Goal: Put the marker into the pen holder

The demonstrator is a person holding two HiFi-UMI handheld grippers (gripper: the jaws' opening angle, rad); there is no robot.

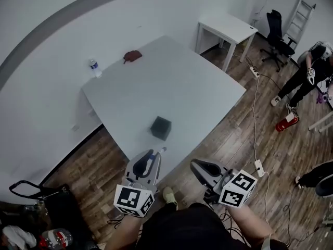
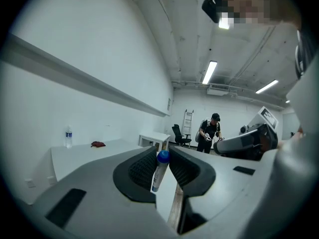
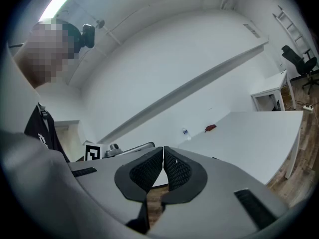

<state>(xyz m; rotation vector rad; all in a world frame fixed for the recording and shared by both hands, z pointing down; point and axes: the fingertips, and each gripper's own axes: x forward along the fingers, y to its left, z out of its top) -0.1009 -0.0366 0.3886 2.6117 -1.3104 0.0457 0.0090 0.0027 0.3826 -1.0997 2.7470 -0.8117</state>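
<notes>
A white marker with a blue cap (image 2: 159, 169) stands between the pads of my left gripper (image 2: 162, 159), which is shut on it; in the head view the marker (image 1: 160, 151) pokes out past the left gripper (image 1: 154, 155) just short of the table's near edge. The pen holder (image 1: 161, 127), a small black cube-shaped cup, sits on the white table (image 1: 182, 90) near that edge, beyond the left gripper. My right gripper (image 1: 195, 164) hangs over the wooden floor to the right, and in the right gripper view its pads (image 3: 149, 169) meet with nothing between them.
A water bottle (image 1: 93, 67) and a dark red object (image 1: 132, 55) lie at the table's far side. A second white table (image 1: 226, 27), an office chair (image 1: 277, 35), a ladder (image 1: 301, 14) and another person (image 1: 307, 74) stand to the right, with cables on the floor (image 1: 256, 116).
</notes>
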